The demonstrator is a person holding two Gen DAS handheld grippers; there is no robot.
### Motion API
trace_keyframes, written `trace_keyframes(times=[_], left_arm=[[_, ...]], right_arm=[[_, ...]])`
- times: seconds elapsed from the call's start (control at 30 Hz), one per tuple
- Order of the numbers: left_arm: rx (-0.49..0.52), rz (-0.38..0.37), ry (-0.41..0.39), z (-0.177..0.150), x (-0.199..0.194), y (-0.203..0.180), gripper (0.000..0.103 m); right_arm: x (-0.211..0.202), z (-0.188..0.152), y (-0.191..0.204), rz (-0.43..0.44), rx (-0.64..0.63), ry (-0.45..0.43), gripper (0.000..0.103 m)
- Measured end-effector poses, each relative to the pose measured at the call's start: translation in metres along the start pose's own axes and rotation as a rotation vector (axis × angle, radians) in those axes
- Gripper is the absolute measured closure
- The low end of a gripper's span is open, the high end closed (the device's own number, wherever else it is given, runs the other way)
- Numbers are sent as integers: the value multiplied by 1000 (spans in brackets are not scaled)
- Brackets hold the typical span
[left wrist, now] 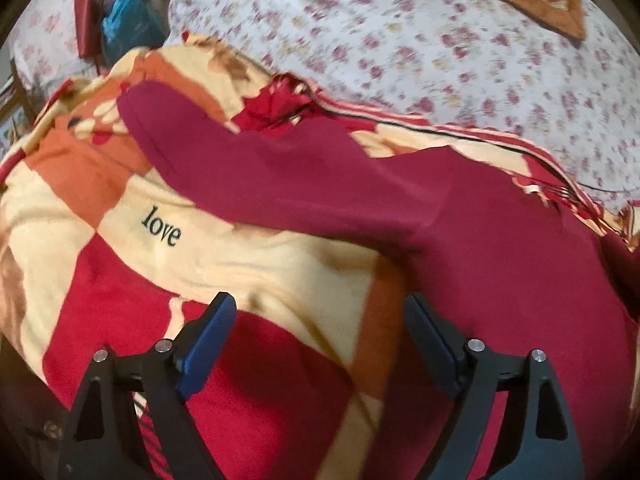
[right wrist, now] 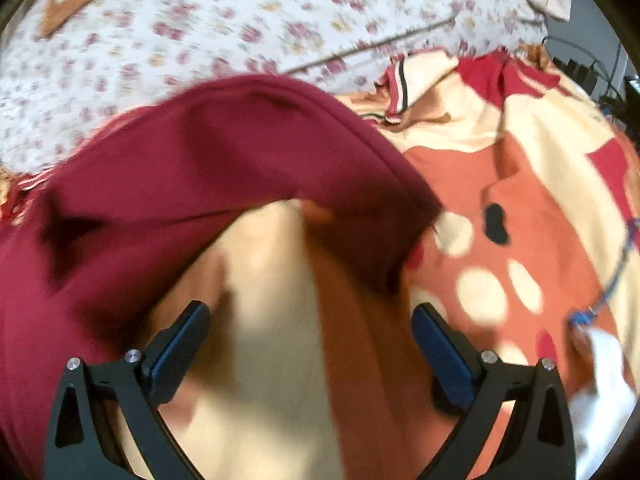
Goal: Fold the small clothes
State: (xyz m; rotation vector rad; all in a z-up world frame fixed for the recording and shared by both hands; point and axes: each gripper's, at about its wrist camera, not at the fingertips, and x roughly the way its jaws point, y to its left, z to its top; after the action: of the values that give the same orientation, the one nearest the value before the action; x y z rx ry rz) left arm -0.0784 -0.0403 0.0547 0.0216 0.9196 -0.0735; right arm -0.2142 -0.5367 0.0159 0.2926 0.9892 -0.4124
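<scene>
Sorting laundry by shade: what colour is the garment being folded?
Plain maroon garment, clearest in the left wrist view.

text: "love" | black lowercase print | on cream patch of blanket (left wrist: 256,256) | left wrist view

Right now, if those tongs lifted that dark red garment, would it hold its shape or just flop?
Probably flop: the maroon garment drapes over the blanket's bumps and creases softly. It looks thin, so likely light. Its sleeve would probably trail behind, and pushing may bunch it rather than slide it.
</scene>
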Motion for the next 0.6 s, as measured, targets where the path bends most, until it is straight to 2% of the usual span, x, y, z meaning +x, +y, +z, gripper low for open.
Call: trace_keyframes(times=[0.07, 0.23, 0.33, 0.47, 0.6], left_arm=[[14, -5, -10, 1, -7, -7, 34], [18, -70, -21, -2, -20, -22, 34], [43, -64, -46, -5, -29, -31, 34], [75, -50, -70, -7, -43, -40, 34], [74, -68, -88, -6, -55, -42, 34]], right_arm=[[-29, -11, 7, 76, -32, 3, 0], [-97, -38, 44, 191, -159, 31, 0], [-124, -47, 64, 297, -215, 94, 0], [-161, -56, 90, 536, -231, 118, 0], [-194, -53, 118, 750, -220, 119, 0]])
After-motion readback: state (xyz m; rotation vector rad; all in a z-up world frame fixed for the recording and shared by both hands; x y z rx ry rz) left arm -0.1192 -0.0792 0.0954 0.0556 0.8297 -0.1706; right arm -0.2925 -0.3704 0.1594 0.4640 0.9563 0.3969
